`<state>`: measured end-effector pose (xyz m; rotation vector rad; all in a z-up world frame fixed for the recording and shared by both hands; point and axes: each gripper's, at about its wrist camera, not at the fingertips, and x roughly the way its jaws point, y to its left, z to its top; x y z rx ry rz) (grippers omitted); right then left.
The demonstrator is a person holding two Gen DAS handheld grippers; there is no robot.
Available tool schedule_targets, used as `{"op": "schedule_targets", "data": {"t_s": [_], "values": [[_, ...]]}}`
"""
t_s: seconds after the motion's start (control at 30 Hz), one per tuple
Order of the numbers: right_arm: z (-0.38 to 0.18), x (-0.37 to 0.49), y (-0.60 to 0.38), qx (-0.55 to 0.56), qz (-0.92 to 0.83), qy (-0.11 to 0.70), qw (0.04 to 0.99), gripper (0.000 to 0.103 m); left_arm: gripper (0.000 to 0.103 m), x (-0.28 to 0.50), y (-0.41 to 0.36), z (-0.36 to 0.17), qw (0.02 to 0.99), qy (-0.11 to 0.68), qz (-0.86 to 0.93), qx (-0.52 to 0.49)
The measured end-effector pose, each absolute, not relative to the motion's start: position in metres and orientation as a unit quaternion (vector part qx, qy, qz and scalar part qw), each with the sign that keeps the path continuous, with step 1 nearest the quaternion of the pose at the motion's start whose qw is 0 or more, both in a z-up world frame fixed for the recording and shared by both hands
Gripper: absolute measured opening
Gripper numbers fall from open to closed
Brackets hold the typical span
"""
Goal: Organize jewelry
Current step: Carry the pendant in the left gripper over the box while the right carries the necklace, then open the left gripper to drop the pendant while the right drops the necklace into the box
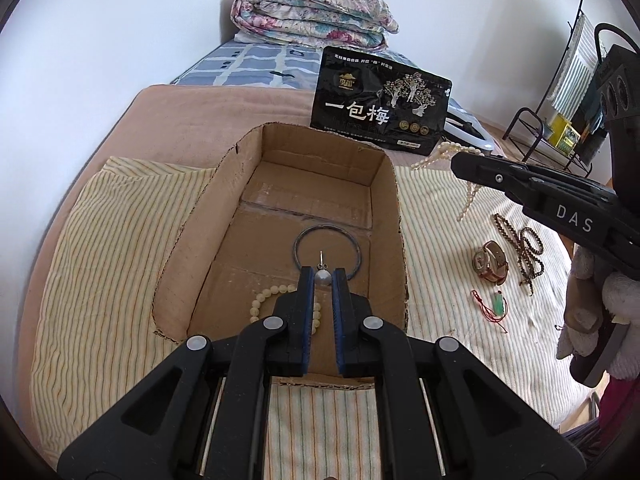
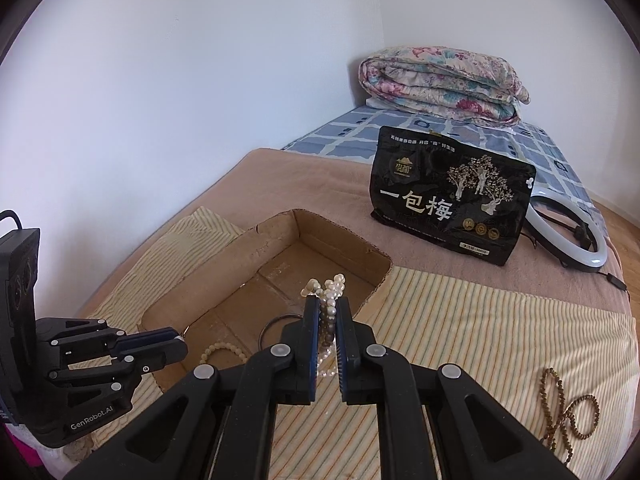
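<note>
Below your left jaws the cardboard box [image 1: 280,184] is open from above; its walls stand on all sides. On its floor, a dark ring [image 1: 327,251] lies just ahead of these jaws and a pale bead bracelet [image 1: 260,300] to their left. Beyond the box, the black pouch [image 1: 380,100] stands upright and blocks the far side. Right of your right jaws, the striped cloth [image 2: 460,320] is bare until the brown beads [image 2: 568,412].

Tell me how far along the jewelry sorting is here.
Partly done. The cardboard box already holds a dark bangle and a cream bead bracelet. The left gripper holds a small silver earring over it; the right gripper carries a pearl necklace. A brown-strap watch, dark wooden beads and a red-cord pendant remain outside.
</note>
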<state>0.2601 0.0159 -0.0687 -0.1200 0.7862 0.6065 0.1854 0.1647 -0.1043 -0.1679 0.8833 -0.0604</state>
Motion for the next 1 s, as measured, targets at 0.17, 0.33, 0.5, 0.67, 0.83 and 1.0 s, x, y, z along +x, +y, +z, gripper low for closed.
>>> {"op": "schedule_targets", "data": {"t_s": [0.17,0.33,0.5,0.67,0.83,1.0], "values": [[-0.081,0.266,0.031,-0.064,0.298,0.385,0.871,0.005,0.007,0.185,0.168,-0.108,0.898,0.431,-0.027,-0.082],[-0.09,0.271,0.041,-0.066,0.302,0.392,0.867,0.005,0.007,0.187,0.17,-0.111,0.896,0.436,-0.023,-0.084],[-0.095,0.273,0.047,-0.067,0.306,0.395,0.864,0.006,0.007,0.189,0.172,-0.114,0.893,0.441,-0.023,-0.084],[-0.094,0.273,0.048,-0.06,0.31,0.39,0.865,0.033,0.007,0.19,0.172,-0.115,0.891,0.445,-0.021,-0.085],[-0.089,0.271,0.044,-0.057,0.297,0.383,0.873,0.06,0.047,0.19,0.171,-0.116,0.891,0.446,-0.015,-0.088],[-0.083,0.27,0.037,-0.054,0.287,0.379,0.878,0.067,0.047,0.191,0.169,-0.115,0.891,0.445,-0.013,-0.089]]}}
